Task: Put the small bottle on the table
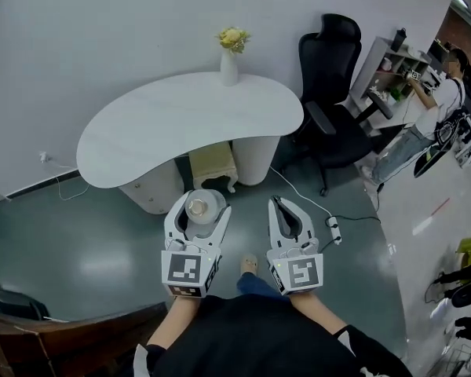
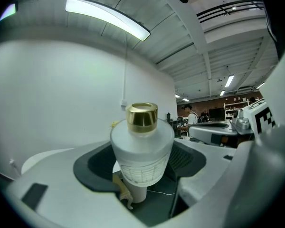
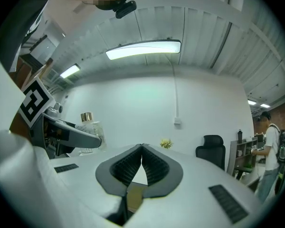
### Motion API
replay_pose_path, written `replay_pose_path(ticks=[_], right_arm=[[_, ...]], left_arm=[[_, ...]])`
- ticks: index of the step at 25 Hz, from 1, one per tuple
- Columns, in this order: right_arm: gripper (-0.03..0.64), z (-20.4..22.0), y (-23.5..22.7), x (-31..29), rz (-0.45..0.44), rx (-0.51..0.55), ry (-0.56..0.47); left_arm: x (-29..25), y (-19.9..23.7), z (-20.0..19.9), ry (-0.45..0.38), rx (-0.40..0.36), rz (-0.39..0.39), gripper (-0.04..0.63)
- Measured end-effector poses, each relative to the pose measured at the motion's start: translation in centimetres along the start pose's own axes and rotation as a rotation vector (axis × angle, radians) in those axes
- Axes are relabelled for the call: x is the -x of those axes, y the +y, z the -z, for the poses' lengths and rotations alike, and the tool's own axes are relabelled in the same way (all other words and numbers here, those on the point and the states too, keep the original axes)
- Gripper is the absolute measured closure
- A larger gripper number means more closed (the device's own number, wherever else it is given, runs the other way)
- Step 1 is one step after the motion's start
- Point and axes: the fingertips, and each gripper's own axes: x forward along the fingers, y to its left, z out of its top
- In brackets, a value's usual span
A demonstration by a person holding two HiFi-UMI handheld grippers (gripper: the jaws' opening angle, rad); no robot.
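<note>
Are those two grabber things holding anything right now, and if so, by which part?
The left hand-held gripper holds the small bottle by its frosted round body, below the gold cap. The right hand-held gripper is shut and empty.

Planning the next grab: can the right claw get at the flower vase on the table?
Probably, after stepping closer: the right claw is shut and empty, and the vase stands alone at the bare table's far edge.

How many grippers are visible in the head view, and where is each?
2. The left gripper is low, left of centre, its jaws closed on the small bottle. The right gripper is beside it to the right, jaws together and empty. None seems hidden.
</note>
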Motion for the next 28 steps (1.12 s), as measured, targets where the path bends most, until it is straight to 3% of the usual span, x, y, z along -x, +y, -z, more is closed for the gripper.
replay_pose_path(ticks=[13, 28], right_arm=[[0.595, 3.2, -9.4, -11.5, -0.068, -0.008, 0.017], [0.594, 5.2, -13.4, -15.3, -0.093, -0.041, 0.026]], left_arm=[[-13.9, 2.5, -1.4, -0.007, 0.007, -0.061, 0.262], [-19.5, 2.9, -1.0, 0.033, 0.017, -0.079, 0.262]])
